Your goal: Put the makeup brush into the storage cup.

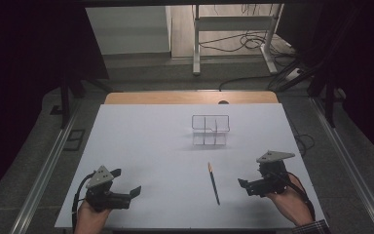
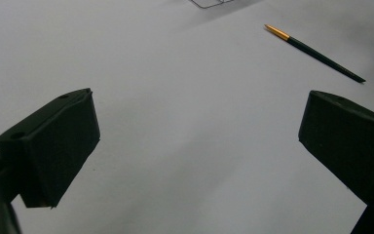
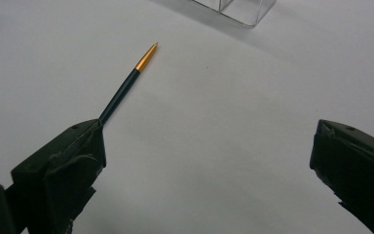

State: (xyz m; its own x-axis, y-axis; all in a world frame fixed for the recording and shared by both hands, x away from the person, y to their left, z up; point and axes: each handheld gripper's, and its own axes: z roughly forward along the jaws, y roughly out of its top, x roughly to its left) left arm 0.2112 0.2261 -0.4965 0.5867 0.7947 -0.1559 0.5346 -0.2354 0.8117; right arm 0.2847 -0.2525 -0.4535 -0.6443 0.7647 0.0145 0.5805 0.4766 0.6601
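The paintbrush (image 1: 214, 183) lies flat on the white table (image 1: 141, 146), toward the near edge and right of the middle, its gold tip pointing at the far edge. Nothing grips it, so the work looks barely begun. The right gripper (image 1: 251, 186) sits just beside it, jaws spread wide and empty. The left gripper (image 1: 126, 185) rests near the near-left corner, jaws also spread. The clear divided box (image 1: 210, 129) stands farther back, apparently empty, probably the brush's destination.

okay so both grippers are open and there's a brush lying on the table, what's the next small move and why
Probably ease the right gripper left toward the brush and straddle its handle. Its jaws stand open, and it is nearer than the left gripper. The brush lies flat and free, short of the clear organizer.
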